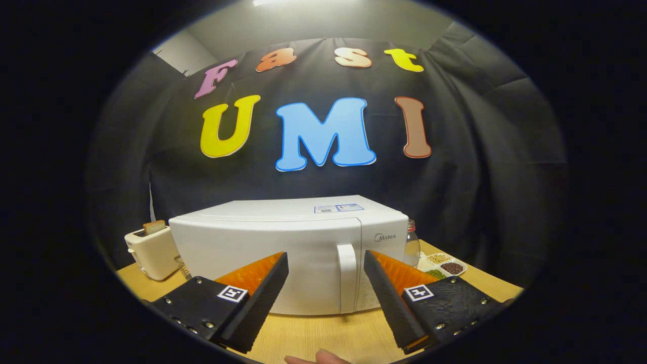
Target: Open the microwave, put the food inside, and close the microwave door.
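Gripper point(326, 263) held level in front of the microwave point(290, 253), fingers spread wide apart with nothing between them but open air; fingers are wedge-shaped, with ribbed inner faces tapering to narrow tips, each carrying a square printed marker on a flat plate studded with small screws. Microwave is a smooth, glossy white box with rounded top corners, door shut, sitting on a light wood-grain table point(323, 333) just beyond the fingertips. Its vertical bar handle point(347, 277), white and softly rounded, stands on the door's right side, seen in the gap between the fingers and closer to the right one, not touched. Left of the microwave, a cream toaster point(150, 253) with a slice of bread point(154, 227) upright in its slot. Right of it, a clear glass jar point(412, 245), partly hidden, and a white divided tray point(441, 265) of dry beans or grains in separate compartments. A fingertip point(323, 358) shows at the near table edge.
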Motion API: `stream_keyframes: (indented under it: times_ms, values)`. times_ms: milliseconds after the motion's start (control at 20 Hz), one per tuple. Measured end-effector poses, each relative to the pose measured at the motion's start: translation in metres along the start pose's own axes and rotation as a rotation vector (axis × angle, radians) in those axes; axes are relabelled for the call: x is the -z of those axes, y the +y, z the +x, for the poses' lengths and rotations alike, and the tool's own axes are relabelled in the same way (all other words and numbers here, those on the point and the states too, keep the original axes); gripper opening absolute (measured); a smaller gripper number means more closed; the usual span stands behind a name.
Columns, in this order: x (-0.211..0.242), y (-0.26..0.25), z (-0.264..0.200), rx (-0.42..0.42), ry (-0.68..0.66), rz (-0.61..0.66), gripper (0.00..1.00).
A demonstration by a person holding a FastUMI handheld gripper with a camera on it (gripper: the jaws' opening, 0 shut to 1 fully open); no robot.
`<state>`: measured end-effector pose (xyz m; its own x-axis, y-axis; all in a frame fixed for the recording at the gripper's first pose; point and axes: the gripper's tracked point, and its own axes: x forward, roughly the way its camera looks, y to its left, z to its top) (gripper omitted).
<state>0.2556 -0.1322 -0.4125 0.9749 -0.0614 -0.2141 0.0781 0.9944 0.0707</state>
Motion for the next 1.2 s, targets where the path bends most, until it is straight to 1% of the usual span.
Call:
stream_keyframes:
  times_ms: [50,100,150,250,300,350,400,450,500,550,600,650,700,750,800,850,900,1000,1050,1150,1200]
  values:
    - [0.003,-0.002,0.007,-0.006,0.001,0.004,0.97]
    - [0.005,-0.003,0.013,-0.013,0.004,0.009,0.94]
    - [0.008,-0.004,0.018,-0.017,0.012,0.012,0.94]
    - [0.012,-0.011,0.030,-0.002,0.018,0.008,0.91]
    - [0.018,-0.013,0.035,0.003,0.028,0.011,0.85]
    - [0.022,-0.012,0.041,-0.006,0.044,0.020,0.85]
    - [0.025,-0.012,0.044,-0.007,0.053,0.019,0.78]
    - [0.029,-0.016,0.047,0.014,0.064,0.007,0.72]
    - [0.029,-0.023,0.050,0.046,0.061,-0.005,0.52]
    - [0.030,-0.023,0.053,0.044,0.065,0.006,0.44]
    - [0.037,-0.019,0.056,0.031,0.088,0.026,0.40]
    - [0.041,-0.022,0.053,0.049,0.109,0.026,0.40]
    - [0.038,-0.021,0.051,0.045,0.106,0.022,0.34]
    - [0.040,-0.020,0.053,0.045,0.119,0.003,0.31]
    - [0.040,-0.021,0.054,0.053,0.124,-0.012,0.21]
    - [0.040,-0.021,0.050,0.058,0.134,-0.019,0.21]
    - [0.044,-0.021,0.052,0.062,0.148,0.006,0.13]
    - [0.044,-0.021,0.050,0.063,0.176,0.101,0.13]
    - [0.043,-0.019,0.047,0.063,0.183,0.125,0.13]
    - [0.042,-0.019,0.037,0.077,0.187,0.114,0.13]
    - [0.042,-0.019,0.034,0.091,0.162,0.078,0.07]
